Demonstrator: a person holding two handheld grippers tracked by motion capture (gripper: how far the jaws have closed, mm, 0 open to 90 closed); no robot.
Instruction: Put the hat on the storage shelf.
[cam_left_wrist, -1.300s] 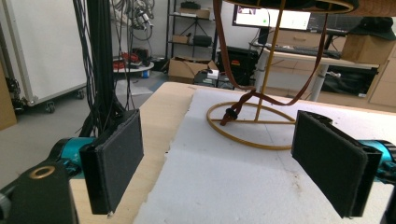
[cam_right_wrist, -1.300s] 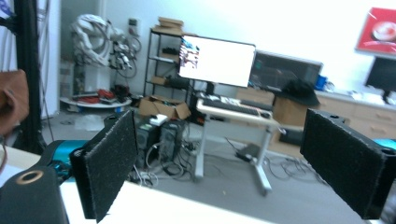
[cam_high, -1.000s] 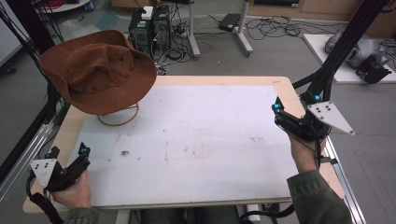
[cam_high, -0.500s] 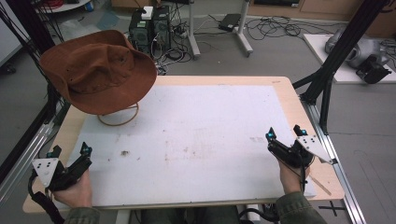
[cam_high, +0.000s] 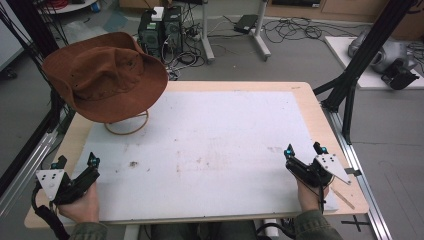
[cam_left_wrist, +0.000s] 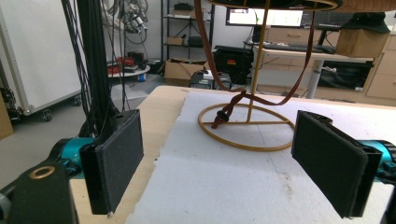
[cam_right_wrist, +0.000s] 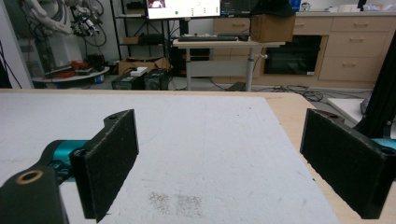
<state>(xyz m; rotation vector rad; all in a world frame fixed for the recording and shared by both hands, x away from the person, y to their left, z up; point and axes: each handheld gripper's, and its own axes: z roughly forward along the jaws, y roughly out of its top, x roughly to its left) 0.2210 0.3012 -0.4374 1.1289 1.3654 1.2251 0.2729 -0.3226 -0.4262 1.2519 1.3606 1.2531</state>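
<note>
A brown brimmed hat (cam_high: 105, 75) sat on a gold wire stand (cam_left_wrist: 247, 126) at the table's (cam_high: 300, 95) far-left corner. Left gripper (cam_high: 76, 161) and right gripper (cam_high: 303, 149), jaws spread apart and empty, rested at the near corners, well apart from the hat.
</note>
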